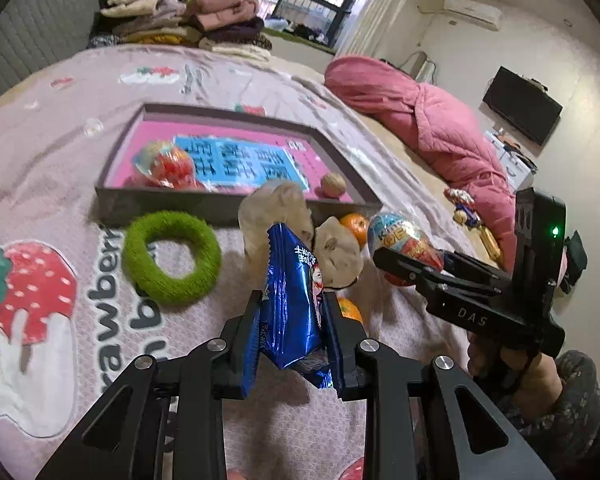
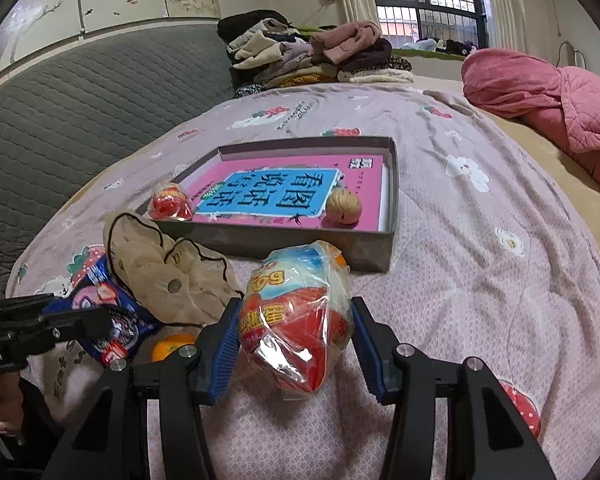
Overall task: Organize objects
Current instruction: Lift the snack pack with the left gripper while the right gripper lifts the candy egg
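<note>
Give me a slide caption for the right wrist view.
Right claw grips a wrapped toy egg above the bedspread, facing the grey tray.

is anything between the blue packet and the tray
Yes. From the left wrist view, the beige cloth lies on the bed against the tray's near wall, right ahead of the blue packet in the left gripper. The packet is held above the bed, so it could likely pass over.

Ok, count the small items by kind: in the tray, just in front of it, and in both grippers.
Eggs: 2
Oranges: 2
Walnut: 1
Blue packet: 1
Green ring: 1
Scrunchie: 1
Total: 8
</note>
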A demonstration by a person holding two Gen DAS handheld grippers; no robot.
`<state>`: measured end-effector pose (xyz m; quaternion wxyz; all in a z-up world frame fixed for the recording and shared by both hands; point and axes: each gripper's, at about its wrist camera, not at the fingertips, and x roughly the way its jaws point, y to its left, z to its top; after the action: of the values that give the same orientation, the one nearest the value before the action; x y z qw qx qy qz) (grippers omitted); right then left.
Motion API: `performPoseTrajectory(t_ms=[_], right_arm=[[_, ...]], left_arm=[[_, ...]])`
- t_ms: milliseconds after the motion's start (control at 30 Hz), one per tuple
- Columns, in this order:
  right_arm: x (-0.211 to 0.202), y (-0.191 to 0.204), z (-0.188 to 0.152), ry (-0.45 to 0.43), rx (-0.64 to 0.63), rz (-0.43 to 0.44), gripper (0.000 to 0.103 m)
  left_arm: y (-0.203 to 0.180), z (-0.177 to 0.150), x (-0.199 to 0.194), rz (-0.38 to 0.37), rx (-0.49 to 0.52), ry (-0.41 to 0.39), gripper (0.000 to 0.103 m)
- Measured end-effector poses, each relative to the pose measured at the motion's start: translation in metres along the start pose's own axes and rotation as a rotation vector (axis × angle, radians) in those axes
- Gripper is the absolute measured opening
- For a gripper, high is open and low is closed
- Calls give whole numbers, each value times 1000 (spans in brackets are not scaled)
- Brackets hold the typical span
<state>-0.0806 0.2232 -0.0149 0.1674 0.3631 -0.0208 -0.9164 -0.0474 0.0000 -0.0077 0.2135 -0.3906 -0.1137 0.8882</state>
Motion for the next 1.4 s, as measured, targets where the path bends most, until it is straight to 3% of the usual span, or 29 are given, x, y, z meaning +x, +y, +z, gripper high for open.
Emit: performPoseTrajectory(t_ms=[433, 800, 1267, 1400], right_arm=[[-7, 30, 19, -71, -56, 12, 53], [-19, 33, 32, -142, -66, -8, 53], [-25, 32, 34, -162, -70, -9, 53], [-25, 34, 34, -163, -72, -4, 53]], left_arm=[[-5, 19, -19, 4, 5, -85, 28], [-6, 29, -32, 7, 3, -148, 28], [1, 27, -55, 65, 27, -178, 28], [4, 25, -49, 81, 23, -134, 28]])
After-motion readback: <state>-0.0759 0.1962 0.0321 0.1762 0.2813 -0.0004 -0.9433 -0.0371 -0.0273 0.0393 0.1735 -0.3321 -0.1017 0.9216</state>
